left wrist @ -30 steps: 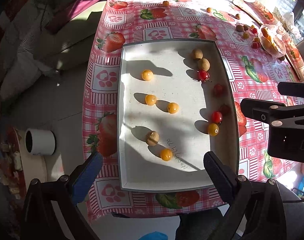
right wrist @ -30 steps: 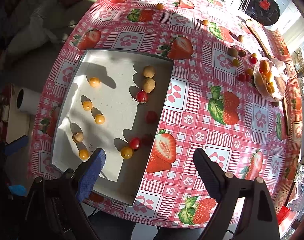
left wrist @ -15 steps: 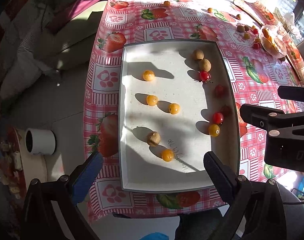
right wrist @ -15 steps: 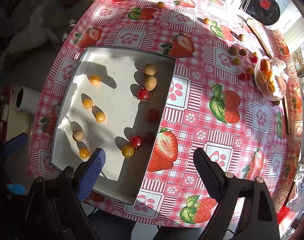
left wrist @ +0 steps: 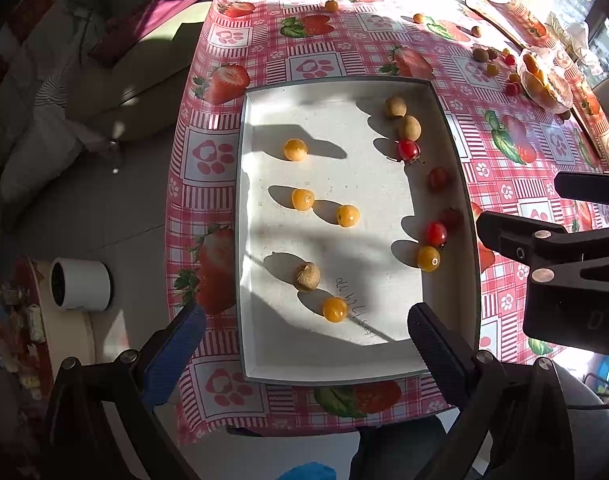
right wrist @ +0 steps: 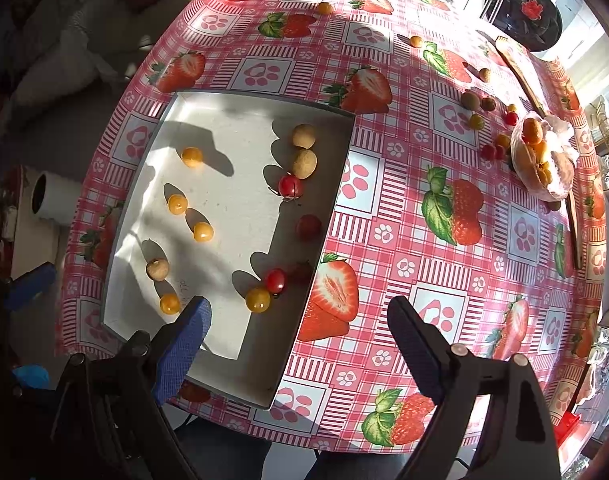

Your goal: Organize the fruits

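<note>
A white tray lies on a strawberry-print tablecloth. Inside are several yellow fruits, several red cherry tomatoes and three brown longans. My left gripper is open and empty, above the tray's near edge. My right gripper is open and empty, above the tray's near right corner. It shows at the right of the left wrist view. More loose fruits lie at the table's far right beside a clear bowl of fruit.
A wooden board lies along the far right of the table. A white cylinder stands on the floor to the left. A sofa is beyond the table's left edge. The table's near edge lies just under both grippers.
Both grippers have stayed open and nearly still. The right gripper has drifted slightly lower in the left wrist view. The fruits have not moved.
</note>
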A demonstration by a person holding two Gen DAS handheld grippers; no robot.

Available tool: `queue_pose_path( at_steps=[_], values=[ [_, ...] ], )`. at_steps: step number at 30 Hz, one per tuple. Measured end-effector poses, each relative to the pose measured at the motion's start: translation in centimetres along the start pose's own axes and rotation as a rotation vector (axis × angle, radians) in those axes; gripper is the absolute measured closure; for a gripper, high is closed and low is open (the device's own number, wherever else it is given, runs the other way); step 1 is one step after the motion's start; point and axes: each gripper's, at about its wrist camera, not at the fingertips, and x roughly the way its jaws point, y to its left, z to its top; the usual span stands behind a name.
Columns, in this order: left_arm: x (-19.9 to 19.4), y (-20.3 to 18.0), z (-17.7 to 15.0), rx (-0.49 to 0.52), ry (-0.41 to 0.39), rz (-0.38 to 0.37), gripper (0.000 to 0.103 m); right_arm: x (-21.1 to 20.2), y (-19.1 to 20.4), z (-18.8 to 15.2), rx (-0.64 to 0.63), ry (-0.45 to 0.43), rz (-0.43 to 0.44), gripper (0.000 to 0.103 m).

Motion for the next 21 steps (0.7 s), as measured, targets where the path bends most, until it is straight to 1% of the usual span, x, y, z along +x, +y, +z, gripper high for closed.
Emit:
queue_pose_path(
  at_steps=[6,14,21],
  values=[
    [0.3,0.2,0.1,-0.006,0.006,-0.017,0.002,0.1,0.1,0.0,0.007,0.002,-0.001,0.011],
    [1.1,0.3,0.2,-0.006,0.031,-0.022,0.002,0.3,0.0,-0.1,0.010,0.006,-0.002,0.011],
    [0.9,0.5,0.4,-0.005,0.009,-0.032,0.002,0.5,-0.2,0.0,0.009,0.014,-0.005,0.011]
  ],
)
